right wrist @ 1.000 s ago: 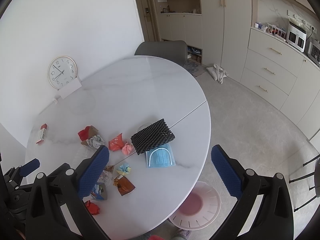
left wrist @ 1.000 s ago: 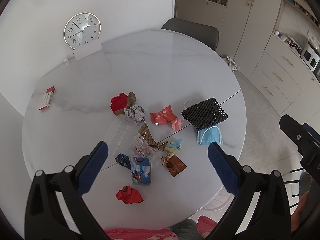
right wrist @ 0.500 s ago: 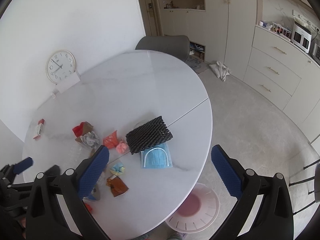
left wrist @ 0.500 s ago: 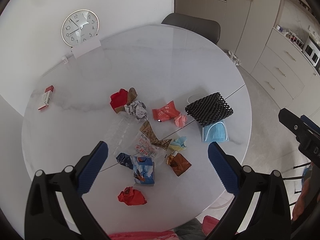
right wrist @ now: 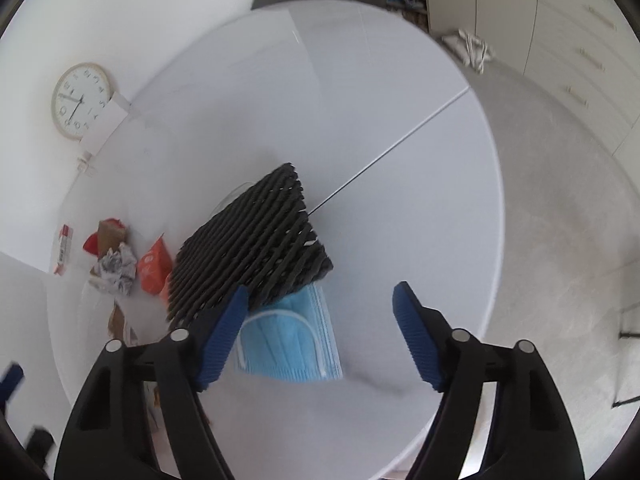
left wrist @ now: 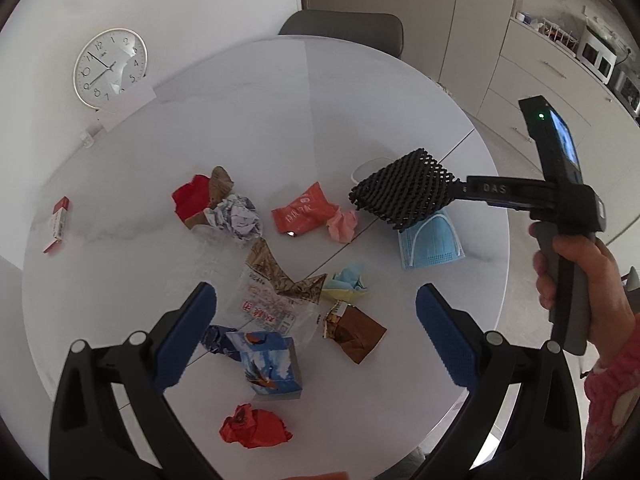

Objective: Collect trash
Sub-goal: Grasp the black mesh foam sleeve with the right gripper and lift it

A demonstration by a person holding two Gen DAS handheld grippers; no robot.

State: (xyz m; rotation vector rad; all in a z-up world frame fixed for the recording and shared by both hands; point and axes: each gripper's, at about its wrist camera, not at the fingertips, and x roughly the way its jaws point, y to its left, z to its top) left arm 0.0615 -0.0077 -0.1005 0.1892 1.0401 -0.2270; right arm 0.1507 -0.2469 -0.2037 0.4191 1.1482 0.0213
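1. Left wrist view: the left gripper (left wrist: 316, 332) is held released above the round table (left wrist: 240, 120). Scattered trash is seen between its fingers; a blue printed box (left wrist: 268, 364) lies at 6 o'clock, a black mesh sleeve (left wrist: 404, 192) at 2 o'clock.
2. Right wrist view: the right gripper (right wrist: 320, 332) is seen closing, nothing pressed yet. A blue face mask (right wrist: 292, 340) lies between the jaws, the black mesh sleeve (right wrist: 256, 240) overlapping it at 11 o'clock.

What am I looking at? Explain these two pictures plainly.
No robot: a person holds a two-finger clamp in each hand, each with a wide-angle camera looking along its blue-padded fingers. One picture comes from the left gripper, open and empty above crumpled wrappers, a small blue printed box and a red paper ball on the round white table. The other comes from the right gripper, jaws closing around a blue face mask partly under a black foam mesh sleeve; nothing gripped yet.
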